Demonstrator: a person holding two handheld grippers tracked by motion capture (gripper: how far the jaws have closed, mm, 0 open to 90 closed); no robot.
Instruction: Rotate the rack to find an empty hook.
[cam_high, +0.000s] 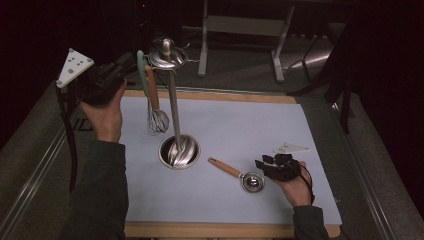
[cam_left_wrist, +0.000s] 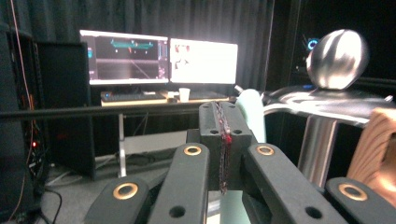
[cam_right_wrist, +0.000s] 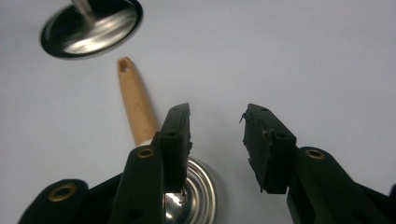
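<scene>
A steel utensil stand (cam_high: 173, 110) rises from its round base (cam_high: 179, 151) to a top disc with a knob (cam_high: 167, 54). A wire whisk (cam_high: 159, 120) with a wooden handle hangs from the disc. Beside it hangs a mint-green utensil (cam_high: 142, 72), and my raised left gripper (cam_high: 131, 64) is shut at its upper end. In the left gripper view the jaws (cam_left_wrist: 223, 116) are pressed together with the mint-green piece (cam_left_wrist: 252, 109) right behind them. A small ladle with a wooden handle (cam_high: 227, 168) lies on the table. My right gripper (cam_right_wrist: 217, 126) stands open over its bowl (cam_right_wrist: 201, 196).
A pale sheet (cam_high: 240, 125) covers the table, with wooden edges front and back. The stand's steel knob (cam_left_wrist: 337, 58) and the whisk's wooden handle (cam_left_wrist: 373, 144) are close on the left gripper's right. Lit monitors (cam_left_wrist: 159, 58) and a metal frame (cam_high: 240, 25) stand beyond the table.
</scene>
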